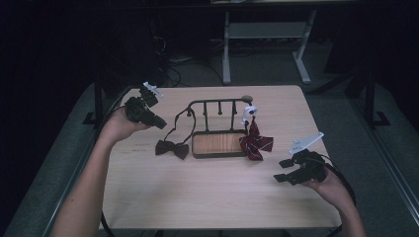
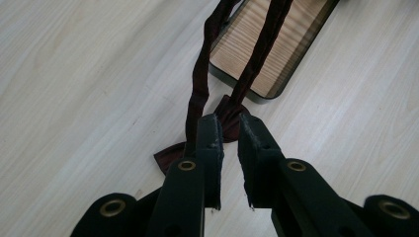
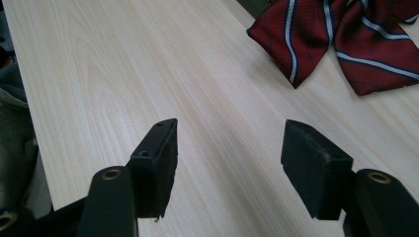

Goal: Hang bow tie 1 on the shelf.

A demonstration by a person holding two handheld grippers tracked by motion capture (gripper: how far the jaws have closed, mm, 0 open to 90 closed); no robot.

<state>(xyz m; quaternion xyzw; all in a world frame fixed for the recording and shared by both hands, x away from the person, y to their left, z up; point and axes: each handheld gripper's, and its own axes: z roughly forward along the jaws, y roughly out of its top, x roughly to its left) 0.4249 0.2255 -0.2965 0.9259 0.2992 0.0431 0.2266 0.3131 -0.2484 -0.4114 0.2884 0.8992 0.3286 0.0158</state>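
Two bow ties flank a small rack [image 1: 217, 129] on the table [image 1: 207, 197]: the dark bow tie [image 2: 225, 116] lies just beyond the left gripper [image 2: 230, 129], its jaws narrowly parted and gripping nothing; the striped bow tie [image 3: 341, 42] lies ahead of the wide-open, empty right gripper [image 3: 230, 143].

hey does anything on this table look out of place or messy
The dark bow tie lies on the table while its strap loops over the rack. The striped bow tie droops off the rack's right end, half on the table.
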